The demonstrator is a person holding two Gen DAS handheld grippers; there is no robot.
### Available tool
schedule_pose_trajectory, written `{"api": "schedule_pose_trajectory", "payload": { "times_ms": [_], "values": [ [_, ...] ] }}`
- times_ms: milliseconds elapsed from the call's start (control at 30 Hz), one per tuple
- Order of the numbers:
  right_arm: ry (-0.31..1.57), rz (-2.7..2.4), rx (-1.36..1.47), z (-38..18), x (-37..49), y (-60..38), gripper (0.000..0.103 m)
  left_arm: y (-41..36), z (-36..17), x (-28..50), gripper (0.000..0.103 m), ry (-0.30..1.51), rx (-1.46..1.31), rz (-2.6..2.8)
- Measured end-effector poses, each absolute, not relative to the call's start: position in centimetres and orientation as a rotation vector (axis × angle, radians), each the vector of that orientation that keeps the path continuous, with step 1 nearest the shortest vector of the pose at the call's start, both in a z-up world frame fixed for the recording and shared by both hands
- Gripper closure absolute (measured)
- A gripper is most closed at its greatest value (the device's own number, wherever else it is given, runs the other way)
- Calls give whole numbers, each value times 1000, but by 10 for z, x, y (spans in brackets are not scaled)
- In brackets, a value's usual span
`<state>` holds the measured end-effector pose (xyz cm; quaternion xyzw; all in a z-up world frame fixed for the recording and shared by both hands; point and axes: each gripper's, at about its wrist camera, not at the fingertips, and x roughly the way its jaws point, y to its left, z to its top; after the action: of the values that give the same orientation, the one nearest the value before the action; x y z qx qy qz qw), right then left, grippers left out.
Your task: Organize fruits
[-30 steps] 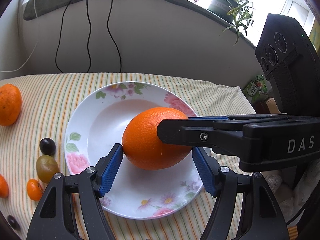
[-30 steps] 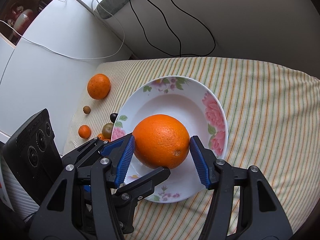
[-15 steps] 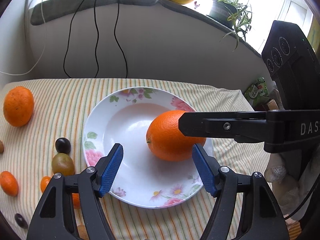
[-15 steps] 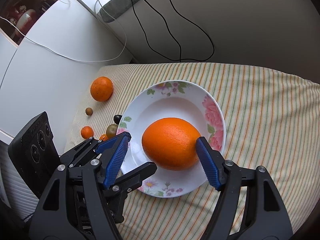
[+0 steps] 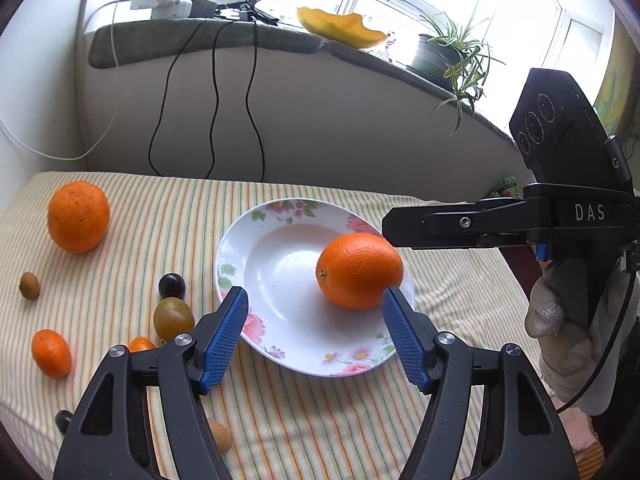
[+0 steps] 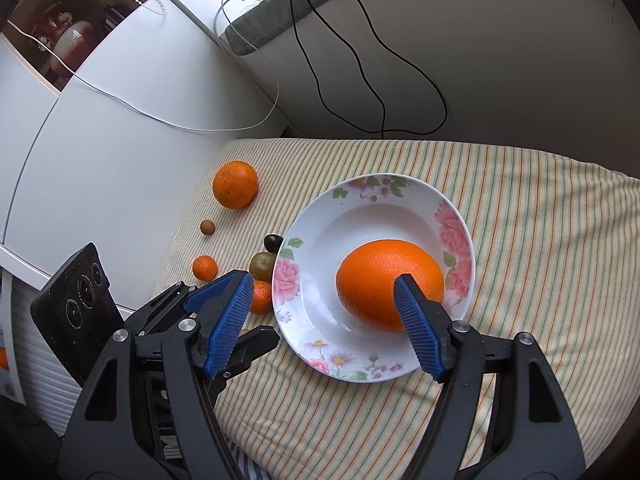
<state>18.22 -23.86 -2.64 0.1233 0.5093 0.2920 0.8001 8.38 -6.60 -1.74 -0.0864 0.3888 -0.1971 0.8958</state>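
Note:
A large orange (image 5: 360, 270) (image 6: 380, 276) lies on its side in the white flowered plate (image 5: 276, 276) (image 6: 352, 216) on the striped cloth. My left gripper (image 5: 315, 294) hovers over the plate's near rim, its jaws closing slightly with nothing between the pads. My right gripper (image 6: 324, 278) is open above the plate, its right fingertip (image 6: 404, 286) in front of the orange and not pressing it. A second orange (image 5: 78, 216) (image 6: 235, 184) sits on the cloth to the left. Several small fruits lie left of the plate, among them a dark plum (image 5: 172, 285), a greenish fruit (image 5: 173, 318) and a small tangerine (image 5: 51, 353).
A gloved hand (image 5: 560, 320) holds the right gripper at the right edge. Black cables (image 5: 216, 96) hang down the wall behind the table. A white cabinet (image 6: 100, 160) stands hard against the table's left side. A potted plant (image 5: 448, 52) stands on the windowsill.
Both grippers have risen and drawn back from the orange. The right jaws have spread wider, and the orange now lies free in the plate. More small fruits show at the left.

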Motion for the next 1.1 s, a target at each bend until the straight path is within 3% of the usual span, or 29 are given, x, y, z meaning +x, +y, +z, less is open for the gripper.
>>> {"api": "schedule_pose_trajectory", "payload": {
  "times_ms": [633,1100],
  "values": [
    [1111,735,213,-14,184,-163,28,-14,-1,68,46,729,-227,-380],
    [1118,747,138,-31,218,-103,28,53,-27,93,47,757,-261,-260]
  ]
}}
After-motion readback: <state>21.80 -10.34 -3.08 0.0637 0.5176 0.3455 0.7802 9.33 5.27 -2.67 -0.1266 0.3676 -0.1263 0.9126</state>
